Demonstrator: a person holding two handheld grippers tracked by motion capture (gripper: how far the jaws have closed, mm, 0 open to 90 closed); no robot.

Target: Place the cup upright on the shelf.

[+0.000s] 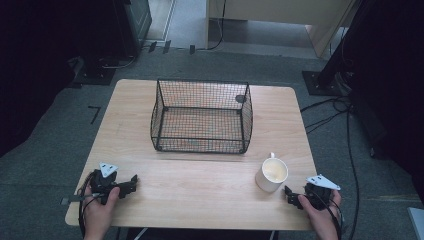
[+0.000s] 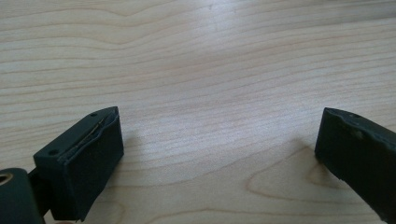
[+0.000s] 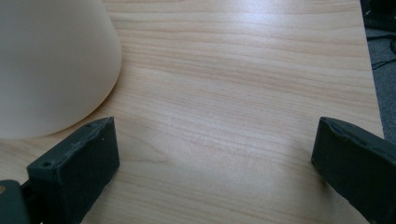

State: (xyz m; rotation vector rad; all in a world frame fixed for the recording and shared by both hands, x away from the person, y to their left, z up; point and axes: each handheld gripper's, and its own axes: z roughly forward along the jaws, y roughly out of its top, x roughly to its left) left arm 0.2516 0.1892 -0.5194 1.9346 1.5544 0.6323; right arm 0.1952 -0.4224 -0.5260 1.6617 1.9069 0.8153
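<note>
A cream mug (image 1: 272,174) stands upright on the wooden table (image 1: 200,190) near the front right, its handle pointing away from me. Its pale wall (image 3: 51,65) rises just beyond the left jaw in the right gripper view. My right gripper (image 1: 291,196) rests at the front right edge, just right of the mug, open with nothing between its jaws (image 3: 215,163). My left gripper (image 1: 131,182) lies at the front left of the table, open over bare wood (image 2: 219,149). A black wire basket (image 1: 201,116) sits at the middle back of the table and looks empty.
Bare wood lies between the two grippers and in front of the basket. The table's right edge runs close to the right gripper (image 3: 371,70). Cables (image 1: 345,125) trail over the grey floor to the right, and dark stands flank the table.
</note>
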